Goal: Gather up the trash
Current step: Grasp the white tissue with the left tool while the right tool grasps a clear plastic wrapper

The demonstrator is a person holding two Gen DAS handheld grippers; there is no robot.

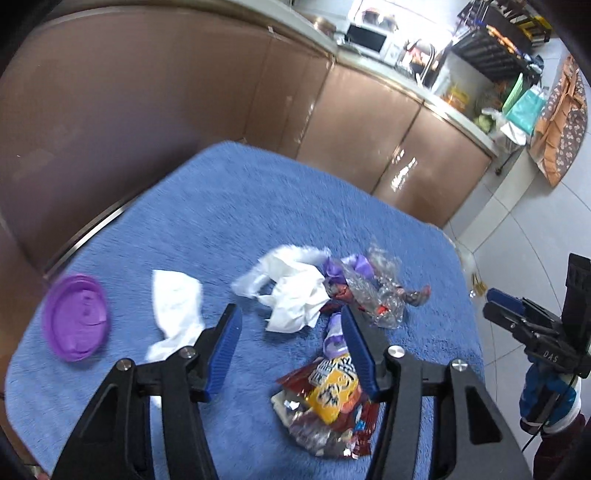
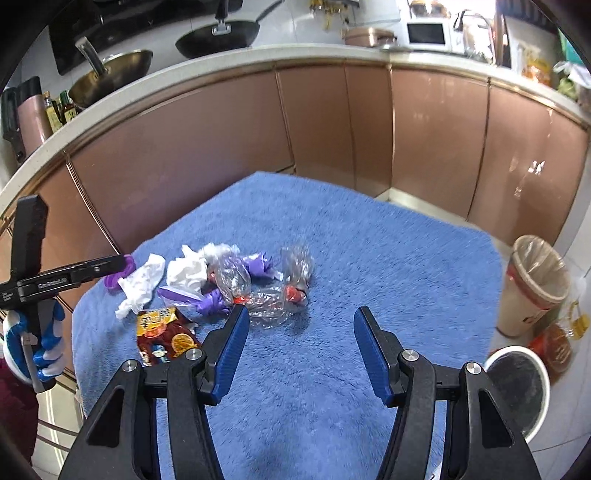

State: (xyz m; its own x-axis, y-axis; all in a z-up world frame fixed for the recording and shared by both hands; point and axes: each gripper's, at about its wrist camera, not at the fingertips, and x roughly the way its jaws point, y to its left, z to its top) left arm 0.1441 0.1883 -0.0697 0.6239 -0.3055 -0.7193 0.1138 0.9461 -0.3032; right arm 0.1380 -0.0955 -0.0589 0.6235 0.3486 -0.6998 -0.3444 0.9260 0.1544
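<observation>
Trash lies on a blue fuzzy cloth (image 1: 229, 206) over a table. In the left wrist view my left gripper (image 1: 290, 314) is open and empty, above white crumpled tissues (image 1: 295, 295) and a red-yellow snack wrapper (image 1: 332, 391). Another tissue (image 1: 177, 306), a purple lid (image 1: 75, 321), purple wrappers (image 1: 338, 267) and clear plastic (image 1: 380, 295) lie around. My right gripper (image 2: 299, 314) is open and empty, just right of the clear plastic wrappers (image 2: 291, 284); the snack wrapper (image 2: 162, 332) and tissues (image 2: 184, 271) are to its left. It also shows in the left wrist view (image 1: 506, 306).
A white-rimmed bin (image 2: 521, 391) and a lined tan bin (image 2: 535, 288) stand on the floor right of the table. Brown kitchen cabinets (image 2: 332, 122) run behind, with pans and a microwave (image 2: 428, 35) on the counter.
</observation>
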